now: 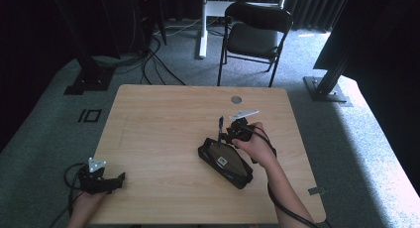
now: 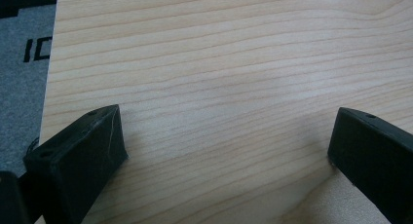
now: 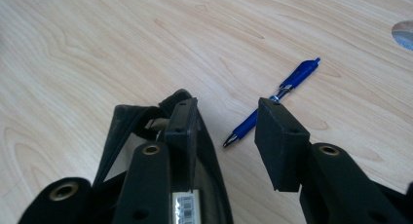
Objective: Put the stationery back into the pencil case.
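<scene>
Both hand-held grippers were matte black: the left gripper (image 1: 120, 177) carried a grey three-cornered plate on top and trailed a looping black cable, and the right gripper (image 3: 226, 121) had the same plate and cable. Its blocky jaws showed small screw holes, with brass-ringed eyelets behind them. The person's forearms were bare, with no sleeves.

Blue pen (image 3: 272, 106) flat on table, just beside black pouch (image 3: 146, 151), unzipped, lying flat.
</scene>
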A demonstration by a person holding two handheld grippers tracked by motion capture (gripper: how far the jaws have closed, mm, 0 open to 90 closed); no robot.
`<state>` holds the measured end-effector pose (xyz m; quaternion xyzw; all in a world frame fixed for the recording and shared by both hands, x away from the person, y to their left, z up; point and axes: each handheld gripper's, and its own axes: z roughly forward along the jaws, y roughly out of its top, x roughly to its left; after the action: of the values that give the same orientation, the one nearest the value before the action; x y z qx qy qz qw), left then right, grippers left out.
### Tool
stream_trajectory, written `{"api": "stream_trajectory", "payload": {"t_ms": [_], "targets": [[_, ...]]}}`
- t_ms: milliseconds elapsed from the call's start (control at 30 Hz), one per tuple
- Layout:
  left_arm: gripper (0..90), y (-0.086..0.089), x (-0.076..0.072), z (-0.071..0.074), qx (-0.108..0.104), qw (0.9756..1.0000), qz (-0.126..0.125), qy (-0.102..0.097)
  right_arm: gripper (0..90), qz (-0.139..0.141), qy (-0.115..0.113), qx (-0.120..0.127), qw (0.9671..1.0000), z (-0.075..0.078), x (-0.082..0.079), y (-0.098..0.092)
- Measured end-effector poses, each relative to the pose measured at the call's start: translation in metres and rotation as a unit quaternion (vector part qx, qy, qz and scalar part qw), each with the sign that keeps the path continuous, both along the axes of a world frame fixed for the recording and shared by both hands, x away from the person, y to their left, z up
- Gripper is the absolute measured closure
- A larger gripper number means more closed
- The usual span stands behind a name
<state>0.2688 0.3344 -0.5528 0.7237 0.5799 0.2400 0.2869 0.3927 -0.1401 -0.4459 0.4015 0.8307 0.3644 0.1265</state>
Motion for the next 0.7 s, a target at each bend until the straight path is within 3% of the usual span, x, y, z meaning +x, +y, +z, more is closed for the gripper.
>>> {"api": "stream_trajectory", "payload": {"t_ms": [333, 700], "targets": [[0.4, 0.000, 0.000, 0.000, 0.000, 1.0000, 0.000, 0.000, 59.2, -0.032, -0.006, 0.002, 0.9995, -0.008, 0.013, 0.000], [0.4, 0.000, 0.000, 0.000, 0.000, 1.0000, 0.000, 0.000, 58.7, -0.064, 0.006, 0.006, 0.9979, -0.021, 0.028, 0.000]]}}
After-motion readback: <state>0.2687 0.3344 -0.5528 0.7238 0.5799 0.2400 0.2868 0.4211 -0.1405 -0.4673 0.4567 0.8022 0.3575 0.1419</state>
